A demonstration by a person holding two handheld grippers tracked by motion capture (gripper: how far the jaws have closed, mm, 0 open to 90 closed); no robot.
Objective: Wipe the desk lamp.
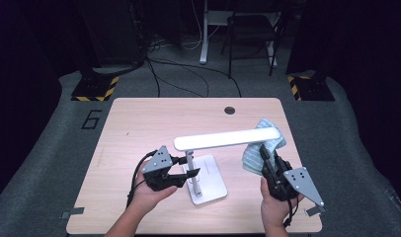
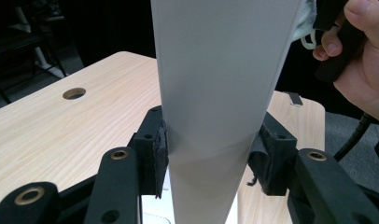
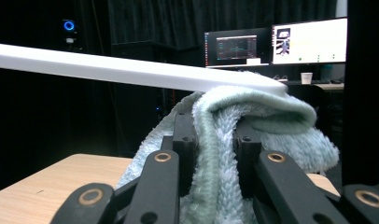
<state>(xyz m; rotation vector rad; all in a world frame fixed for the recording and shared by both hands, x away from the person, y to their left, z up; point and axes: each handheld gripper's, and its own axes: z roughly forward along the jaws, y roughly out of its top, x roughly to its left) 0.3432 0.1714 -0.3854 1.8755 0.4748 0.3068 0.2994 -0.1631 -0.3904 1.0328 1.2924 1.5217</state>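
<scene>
A white desk lamp stands on the table, its flat base (image 1: 208,180) near the front and a thin stem (image 1: 190,163) rising from it. Its long head (image 1: 228,138) runs level to the right. My left gripper (image 1: 187,166) is at the head's left end; in the left gripper view both pads (image 2: 160,149) press the sides of the head (image 2: 215,93). My right gripper (image 1: 269,157) is shut on a pale green cloth (image 1: 251,158). The cloth (image 3: 276,116) bunches against the underside of the lamp head's (image 3: 131,70) right end.
The wooden table (image 1: 154,118) has a round cable hole (image 1: 229,110) at the back. Beyond it lie floor cables, a black chair (image 1: 250,29) and striped stand feet (image 1: 95,89). Lit monitors (image 3: 309,42) glow behind in the right gripper view.
</scene>
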